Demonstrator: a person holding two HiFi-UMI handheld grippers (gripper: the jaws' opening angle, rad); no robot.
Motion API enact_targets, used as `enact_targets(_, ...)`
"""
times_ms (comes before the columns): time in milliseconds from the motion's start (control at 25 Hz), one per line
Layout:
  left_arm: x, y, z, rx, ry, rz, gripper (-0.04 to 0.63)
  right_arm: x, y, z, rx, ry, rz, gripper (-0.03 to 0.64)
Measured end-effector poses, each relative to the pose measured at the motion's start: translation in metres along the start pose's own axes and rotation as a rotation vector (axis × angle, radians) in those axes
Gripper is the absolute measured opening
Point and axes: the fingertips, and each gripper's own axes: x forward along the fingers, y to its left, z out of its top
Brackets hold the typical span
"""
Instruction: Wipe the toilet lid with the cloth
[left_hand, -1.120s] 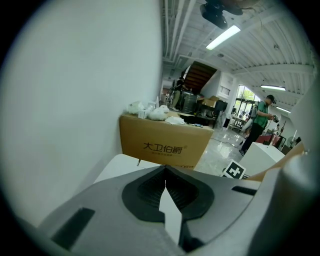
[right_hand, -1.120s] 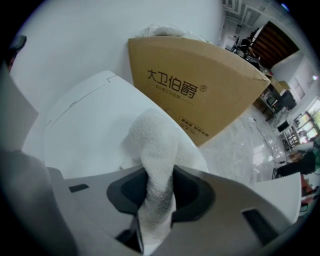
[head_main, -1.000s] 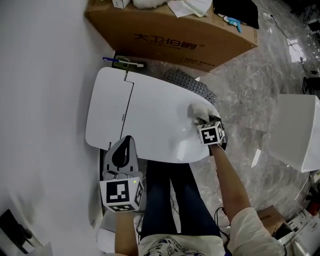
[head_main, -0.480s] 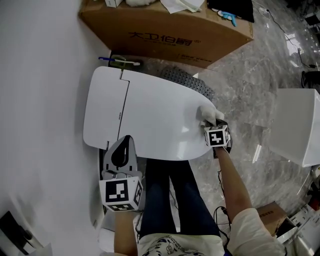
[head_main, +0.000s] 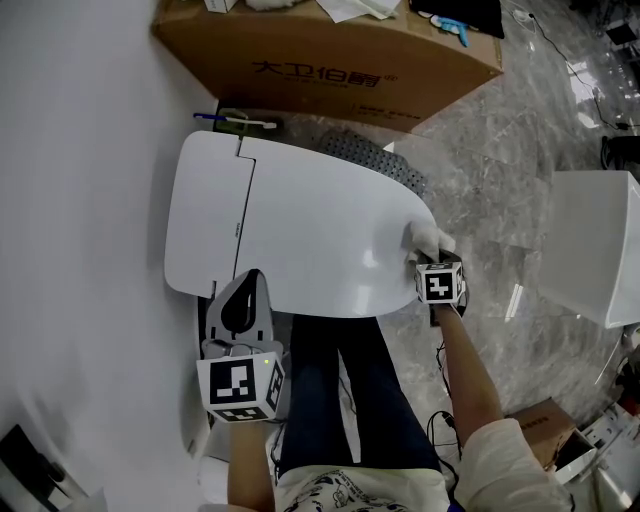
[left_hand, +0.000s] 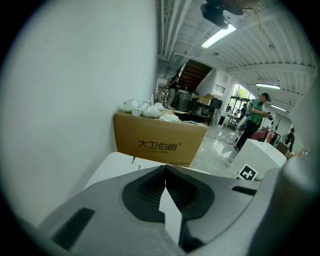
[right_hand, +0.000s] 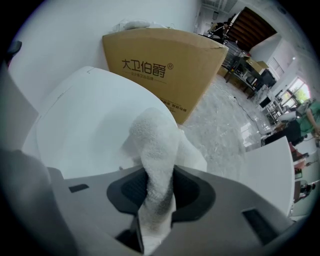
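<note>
The white toilet lid (head_main: 300, 230) lies shut, filling the middle of the head view, and shows again as the toilet lid (right_hand: 95, 120) in the right gripper view. My right gripper (head_main: 430, 262) is shut on a white fluffy cloth (head_main: 428, 240) at the lid's front right edge; the cloth (right_hand: 157, 165) rests bunched on the lid between the jaws. My left gripper (head_main: 243, 310) hangs off the lid's near left side, jaws shut with nothing in them; the same left gripper (left_hand: 165, 187) points over the lid toward the box.
A big brown cardboard box (head_main: 330, 60) stands behind the toilet, with loose items on top. A toilet brush holder (head_main: 240, 122) sits by the white wall (head_main: 80, 200). A white cabinet (head_main: 600, 250) stands right on the marble floor. The person's legs (head_main: 345, 400) are below the lid.
My right gripper has dragged the cloth along the lid's right edge toward the front and the person. The left gripper has stayed where it was.
</note>
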Motion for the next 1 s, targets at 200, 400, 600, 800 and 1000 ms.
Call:
enact_targets(200,-0.002,0.0,-0.003,-0.007,0.001,0.001,0.008,-0.003,0.003,-0.017,0.082,0.034,-0.003,0.106)
enact_targets(400,-0.006,0.003,-0.007,-0.016,-0.002,0.011,0.008,-0.009,0.016,-0.024,0.146,0.068,-0.029,0.106)
enact_targets(600,-0.01,0.009,-0.009,-0.033,-0.005,0.028,0.008,-0.012,0.034,-0.022,0.173,0.089,-0.041,0.105)
enact_targets(800,-0.015,0.015,-0.014,-0.056,-0.006,0.043,0.008,-0.014,0.061,-0.011,0.191,0.094,-0.011,0.105)
enact_targets(1000,-0.02,0.027,-0.017,-0.074,-0.011,0.068,0.008,-0.016,0.09,0.004,0.179,0.083,0.015,0.106)
